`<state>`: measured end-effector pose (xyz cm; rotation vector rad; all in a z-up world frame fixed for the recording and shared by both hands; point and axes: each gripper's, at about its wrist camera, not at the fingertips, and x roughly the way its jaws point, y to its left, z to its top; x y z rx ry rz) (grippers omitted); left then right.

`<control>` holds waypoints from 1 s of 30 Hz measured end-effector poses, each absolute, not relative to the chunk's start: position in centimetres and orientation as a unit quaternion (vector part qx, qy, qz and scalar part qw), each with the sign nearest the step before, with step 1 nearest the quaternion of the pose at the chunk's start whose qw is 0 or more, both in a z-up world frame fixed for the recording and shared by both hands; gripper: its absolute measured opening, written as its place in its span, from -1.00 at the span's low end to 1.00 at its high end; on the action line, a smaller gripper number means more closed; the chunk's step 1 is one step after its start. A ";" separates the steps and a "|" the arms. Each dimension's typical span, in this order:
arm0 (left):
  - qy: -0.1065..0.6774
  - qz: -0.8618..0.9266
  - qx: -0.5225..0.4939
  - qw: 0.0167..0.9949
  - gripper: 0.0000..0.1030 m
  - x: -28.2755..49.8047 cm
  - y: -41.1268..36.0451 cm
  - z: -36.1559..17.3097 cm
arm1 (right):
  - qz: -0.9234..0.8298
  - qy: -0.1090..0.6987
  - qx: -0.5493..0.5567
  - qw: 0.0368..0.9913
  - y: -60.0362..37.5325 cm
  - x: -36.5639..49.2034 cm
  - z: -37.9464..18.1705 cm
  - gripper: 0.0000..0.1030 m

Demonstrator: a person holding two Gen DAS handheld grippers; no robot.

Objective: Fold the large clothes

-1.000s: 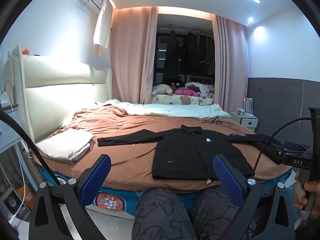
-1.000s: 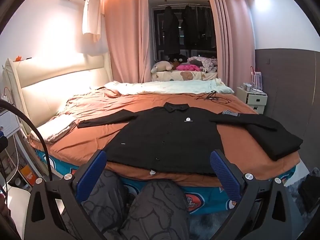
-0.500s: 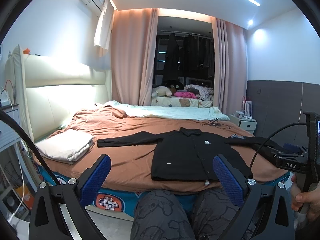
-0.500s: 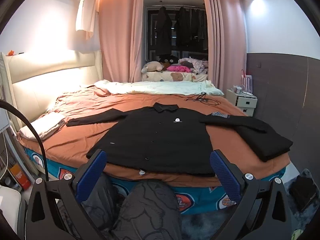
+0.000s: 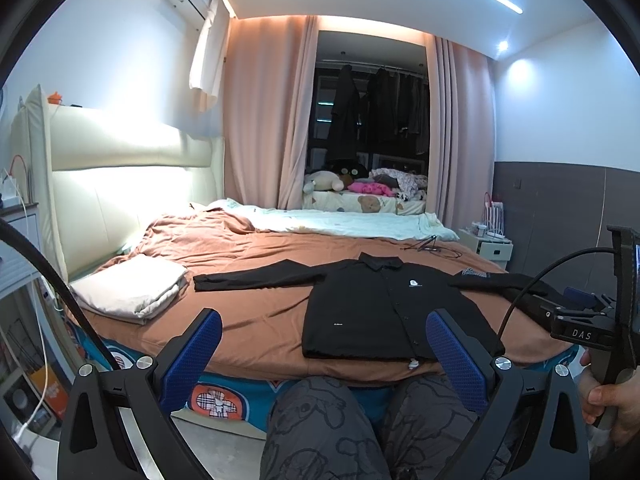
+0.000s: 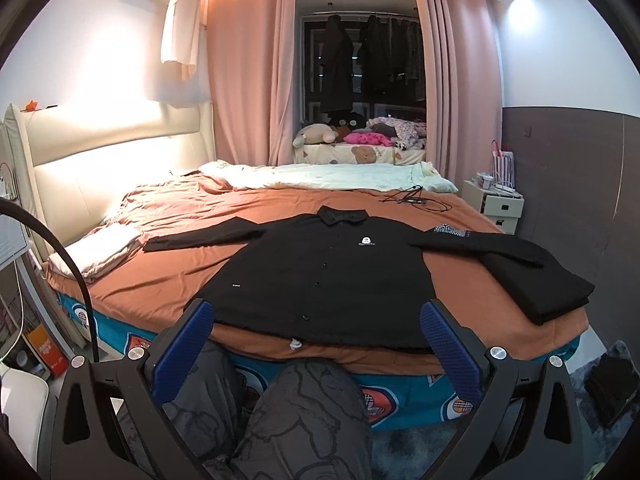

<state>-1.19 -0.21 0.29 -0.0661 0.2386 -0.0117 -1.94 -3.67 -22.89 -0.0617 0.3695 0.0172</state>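
Flanking the black shirt (image 6: 320, 276): folded dark garment (image 6: 536, 284), white bedding (image 6: 100, 252).

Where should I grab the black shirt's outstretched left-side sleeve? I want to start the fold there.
Take the sleeve at its cuff end, with the left hand-held gripper coming from the bed's left side. The black shirt lies flat and face up, and the sleeve stretches straight out, so the cuff is the free end.

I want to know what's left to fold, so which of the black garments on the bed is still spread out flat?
The black shirt in the middle, sleeves stretched out. The black garment at its right is already folded.
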 end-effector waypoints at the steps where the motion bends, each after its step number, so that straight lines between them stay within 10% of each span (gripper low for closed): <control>1: 0.119 -0.005 -0.033 0.992 0.99 -1.2 -0.2 0.3 | 0.009 0.183 -0.031 0.983 -3.8 -2.0 -22.9 1.00; 30: 0.115 -0.003 -0.034 0.993 0.99 -1.4 -0.7 0.4 | 0.010 0.180 -0.032 0.983 -3.0 -2.3 -22.9 1.00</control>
